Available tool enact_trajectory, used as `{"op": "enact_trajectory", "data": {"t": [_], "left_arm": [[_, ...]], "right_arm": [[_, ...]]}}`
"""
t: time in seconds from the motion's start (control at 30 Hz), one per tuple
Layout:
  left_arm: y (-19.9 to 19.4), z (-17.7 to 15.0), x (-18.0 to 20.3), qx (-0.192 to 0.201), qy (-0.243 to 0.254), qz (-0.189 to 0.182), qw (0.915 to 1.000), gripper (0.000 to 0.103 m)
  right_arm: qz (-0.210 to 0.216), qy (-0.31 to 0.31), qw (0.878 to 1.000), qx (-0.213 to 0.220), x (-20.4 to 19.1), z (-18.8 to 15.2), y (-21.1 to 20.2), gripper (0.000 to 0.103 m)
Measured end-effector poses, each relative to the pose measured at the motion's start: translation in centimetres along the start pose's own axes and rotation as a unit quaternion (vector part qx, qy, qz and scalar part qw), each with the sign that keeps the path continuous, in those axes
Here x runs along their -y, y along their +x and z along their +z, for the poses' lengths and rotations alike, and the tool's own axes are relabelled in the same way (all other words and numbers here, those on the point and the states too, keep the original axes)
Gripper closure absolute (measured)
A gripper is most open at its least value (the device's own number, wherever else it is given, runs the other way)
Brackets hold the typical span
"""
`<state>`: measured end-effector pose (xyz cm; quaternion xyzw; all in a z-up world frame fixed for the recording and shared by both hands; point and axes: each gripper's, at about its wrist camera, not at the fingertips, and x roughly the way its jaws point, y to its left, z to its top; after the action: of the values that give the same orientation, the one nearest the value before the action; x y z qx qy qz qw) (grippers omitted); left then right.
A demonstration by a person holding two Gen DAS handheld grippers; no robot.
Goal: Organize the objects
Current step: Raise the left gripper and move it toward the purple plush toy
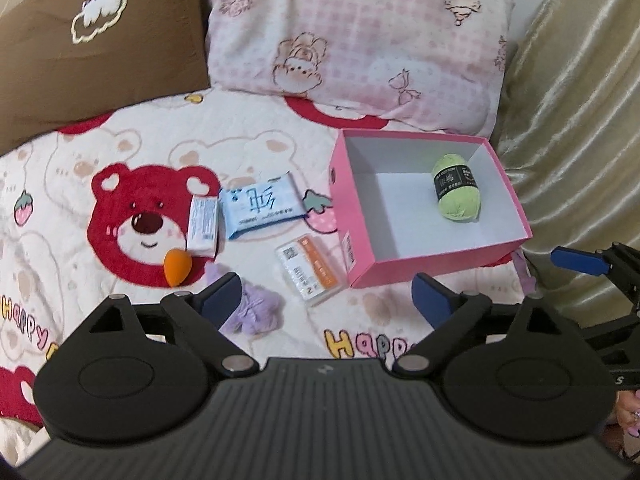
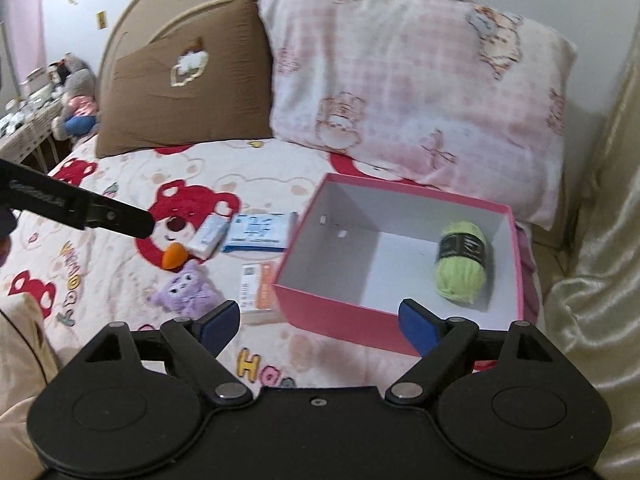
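Both the left gripper point(image 1: 324, 300) and the right gripper point(image 2: 318, 322) are shown with jaws spread and empty above the bed point(image 1: 100, 148); only the yarn point(image 1: 457, 189) lies in the pink box point(image 1: 440, 258), while the sponge point(image 1: 176, 267), two packets point(image 1: 262, 204), a card case point(image 1: 310, 270) and a purple plush point(image 1: 256, 312) remain on the quilt left of it. A slip is judged likely at the small rounded sponge, which could roll on the soft quilt. The light box could be nudged if the case just beside its wall is approached carelessly.
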<state>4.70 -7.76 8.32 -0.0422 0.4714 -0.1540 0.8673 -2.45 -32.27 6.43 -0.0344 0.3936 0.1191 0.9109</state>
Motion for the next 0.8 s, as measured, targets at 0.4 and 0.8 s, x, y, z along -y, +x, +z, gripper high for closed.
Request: {"op": "enact_trajectory", "data": {"t": [0.4,0.8], "left_arm": [[0.5,-1.4,-4.4,-0.004,-0.029,0.011,0.9995,0.006],[3.7,-3.2,-8.2,0.027,-0.002,0.051,0.9983,0.006]], "right_arm": [[0.059,-0.085,0.995,0.002,-4.8,0.6,0.6,0.014],[0.123,-0.130,0.984,-0.025,-9.0,1.4,4.8,0.014]]}}
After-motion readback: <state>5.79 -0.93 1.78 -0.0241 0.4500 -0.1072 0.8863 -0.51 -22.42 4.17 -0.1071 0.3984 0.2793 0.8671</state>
